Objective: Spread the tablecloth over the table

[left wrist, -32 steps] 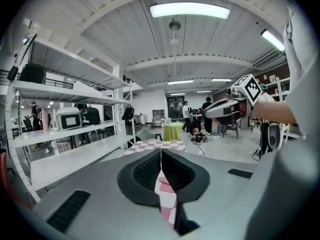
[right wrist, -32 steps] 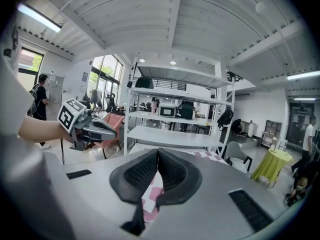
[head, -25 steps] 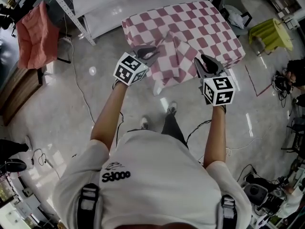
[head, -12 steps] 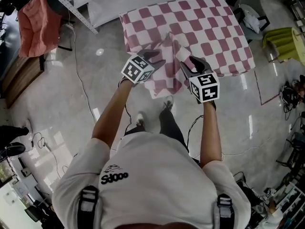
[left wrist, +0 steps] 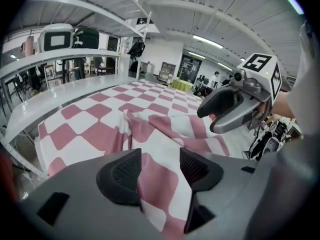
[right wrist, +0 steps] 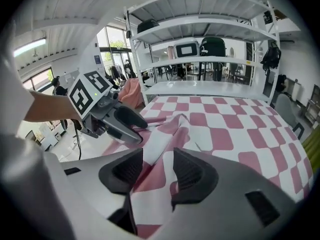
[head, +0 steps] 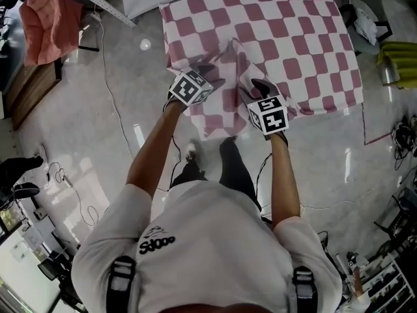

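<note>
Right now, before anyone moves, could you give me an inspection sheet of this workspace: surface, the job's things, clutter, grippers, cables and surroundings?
Surface: entirely under cloth; no bare top seen.
Job's things: pink-and-white checked fabric tablecloth, flat at the far side, bunched into a raised fold at the near edge.
Clutter: nothing seen on the cloth.
Grippers: left gripper and right gripper, jaws opening, each with the cloth fold between them.
Cables: thin light cable trailing across the glossy grey floor.
Surroundings: white metal shelving behind; salmon cloth hanging at left.
</note>
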